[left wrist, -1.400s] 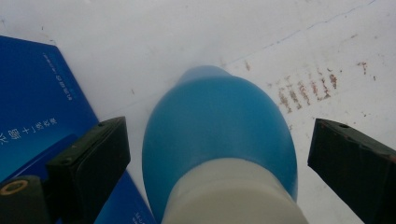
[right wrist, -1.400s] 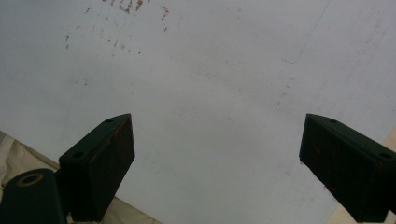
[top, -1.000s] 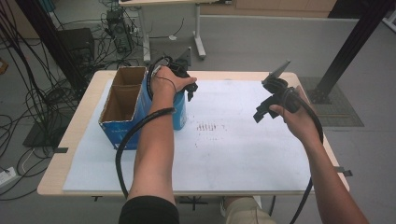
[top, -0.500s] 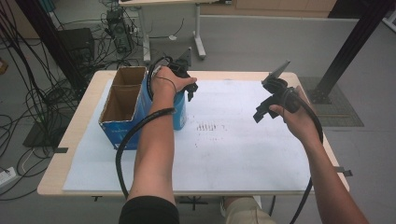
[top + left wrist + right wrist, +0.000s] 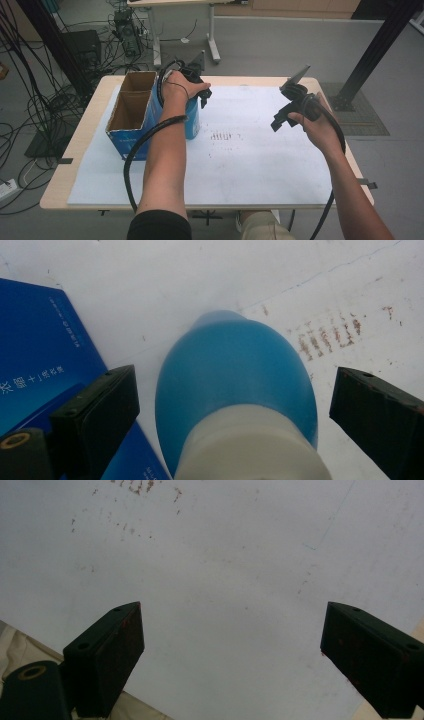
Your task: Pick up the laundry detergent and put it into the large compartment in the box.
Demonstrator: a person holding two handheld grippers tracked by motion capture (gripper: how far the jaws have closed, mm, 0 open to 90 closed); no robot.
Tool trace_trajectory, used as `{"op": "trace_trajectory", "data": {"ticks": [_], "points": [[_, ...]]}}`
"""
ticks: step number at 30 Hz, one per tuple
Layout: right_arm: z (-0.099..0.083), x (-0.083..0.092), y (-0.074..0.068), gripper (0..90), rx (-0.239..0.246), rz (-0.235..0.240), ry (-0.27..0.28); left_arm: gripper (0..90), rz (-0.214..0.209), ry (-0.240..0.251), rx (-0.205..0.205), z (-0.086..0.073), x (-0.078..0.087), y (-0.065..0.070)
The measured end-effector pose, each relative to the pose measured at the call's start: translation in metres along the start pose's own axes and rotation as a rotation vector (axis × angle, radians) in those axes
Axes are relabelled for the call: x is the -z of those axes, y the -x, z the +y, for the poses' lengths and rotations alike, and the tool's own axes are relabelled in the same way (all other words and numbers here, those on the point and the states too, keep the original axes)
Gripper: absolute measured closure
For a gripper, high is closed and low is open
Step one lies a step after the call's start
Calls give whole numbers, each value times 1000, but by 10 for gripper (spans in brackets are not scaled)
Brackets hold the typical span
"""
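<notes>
Two grippers (image 5: 202,97) (image 5: 280,119) raised, jaws spread

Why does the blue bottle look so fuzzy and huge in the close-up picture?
In the left gripper view the blue bottle sits very close to the camera, between the open jaws, so it looms large and its white cap blurs. In the high view the same bottle looks small beside the cardboard box, under soft, even light.

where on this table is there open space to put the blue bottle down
Bare room: the white sheet from the reddish marks toward the near edge, and between them and the right gripper. Crowded: the far left, where the blue box, blue bottle and left gripper sit close together.
</notes>
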State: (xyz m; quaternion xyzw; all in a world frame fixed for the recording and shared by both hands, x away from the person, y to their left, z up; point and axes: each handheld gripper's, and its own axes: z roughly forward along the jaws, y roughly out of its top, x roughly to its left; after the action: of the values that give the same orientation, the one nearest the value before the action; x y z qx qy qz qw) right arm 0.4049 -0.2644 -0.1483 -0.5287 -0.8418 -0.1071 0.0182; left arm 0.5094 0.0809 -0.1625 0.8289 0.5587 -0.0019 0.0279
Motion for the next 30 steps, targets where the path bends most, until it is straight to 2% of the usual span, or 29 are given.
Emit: {"op": "trace_trajectory", "data": {"ticks": [30], "points": [[0, 1, 0, 101, 4, -2, 2, 71, 6, 1, -7, 1, 0, 2]]}}
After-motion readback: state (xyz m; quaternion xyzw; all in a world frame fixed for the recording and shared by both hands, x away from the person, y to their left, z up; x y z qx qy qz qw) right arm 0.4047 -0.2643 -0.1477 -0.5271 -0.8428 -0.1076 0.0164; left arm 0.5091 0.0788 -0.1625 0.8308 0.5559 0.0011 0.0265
